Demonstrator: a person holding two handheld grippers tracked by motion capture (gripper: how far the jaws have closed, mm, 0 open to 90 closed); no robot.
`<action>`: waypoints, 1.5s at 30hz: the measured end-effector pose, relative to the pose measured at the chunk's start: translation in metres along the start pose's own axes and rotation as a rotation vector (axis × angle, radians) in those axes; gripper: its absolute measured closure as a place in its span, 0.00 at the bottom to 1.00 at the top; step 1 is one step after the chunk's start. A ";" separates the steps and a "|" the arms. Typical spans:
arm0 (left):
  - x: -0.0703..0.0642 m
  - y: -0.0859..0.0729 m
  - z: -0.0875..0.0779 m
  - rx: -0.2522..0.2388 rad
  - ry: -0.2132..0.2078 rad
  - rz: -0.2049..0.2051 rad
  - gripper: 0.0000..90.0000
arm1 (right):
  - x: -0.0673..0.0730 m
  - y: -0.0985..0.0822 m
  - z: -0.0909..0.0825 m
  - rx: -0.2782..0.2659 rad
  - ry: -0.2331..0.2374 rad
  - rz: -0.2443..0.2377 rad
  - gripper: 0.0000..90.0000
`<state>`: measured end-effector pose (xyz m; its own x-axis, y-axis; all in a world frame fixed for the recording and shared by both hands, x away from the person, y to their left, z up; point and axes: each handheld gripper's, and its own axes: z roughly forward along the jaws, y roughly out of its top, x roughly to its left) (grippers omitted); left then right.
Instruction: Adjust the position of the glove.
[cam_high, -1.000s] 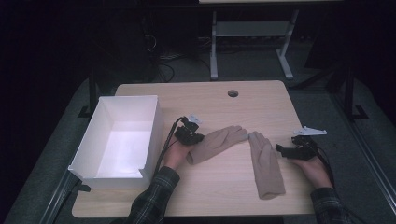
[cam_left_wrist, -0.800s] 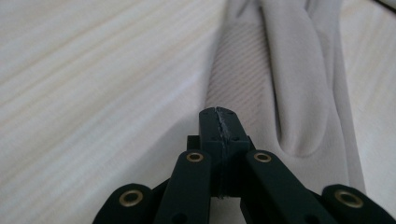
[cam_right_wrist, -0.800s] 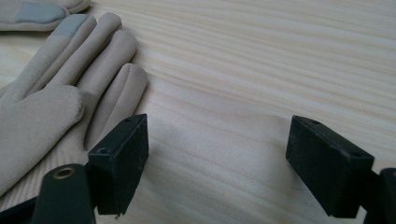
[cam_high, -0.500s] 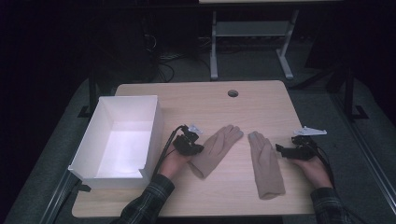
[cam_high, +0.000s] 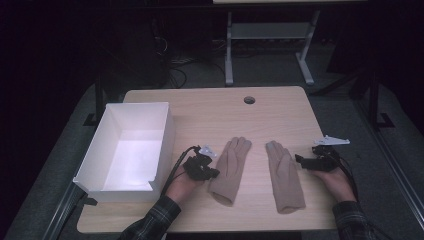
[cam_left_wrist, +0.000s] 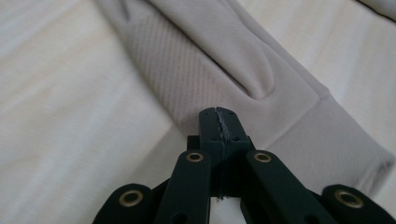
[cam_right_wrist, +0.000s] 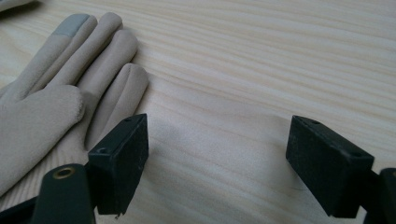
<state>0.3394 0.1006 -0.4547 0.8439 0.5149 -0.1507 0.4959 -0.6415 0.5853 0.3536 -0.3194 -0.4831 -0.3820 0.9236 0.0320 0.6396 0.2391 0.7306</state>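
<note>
dim lab: bare wooden table (cam_high: 210, 107), floor cables (cam_high: 175, 62).

Left hand-held gripper (cam_left_wrist: 218, 122) jaws pinched together on beige glove (cam_left_wrist: 224, 70) edge, over wooden table (cam_left_wrist: 60, 116).

1. A light wooden table (cam_high: 210, 107) with rounded corners, pale grain running across, and a small round hole (cam_high: 249, 100) near its far edge.
2. On its left side, a white open box (cam_high: 131, 145) sits flat, reaching almost to the near-left corner.
3. In the middle, two beige gloves lie flat, apart: the left glove (cam_high: 230, 169) and the right glove (cam_high: 285, 175), fingers pointing away from the person.
</note>
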 end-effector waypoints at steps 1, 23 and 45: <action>-0.002 -0.002 -0.001 -0.002 -0.007 0.002 1.00 | 0.000 0.000 0.000 0.000 0.000 0.000 0.23; 0.021 0.017 0.000 -0.117 0.069 -0.105 0.64 | 0.001 0.000 0.000 0.003 0.005 -0.006 0.22; 0.019 0.016 0.017 -0.072 0.052 -0.067 0.93 | 0.011 0.002 -0.031 -0.012 0.130 -0.008 0.83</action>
<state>0.3671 0.0907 -0.4616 0.7968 0.5852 -0.1505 0.5331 -0.5636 0.6310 0.3297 -0.3178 -0.4603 -0.4704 0.8750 0.1141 0.6289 0.2417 0.7390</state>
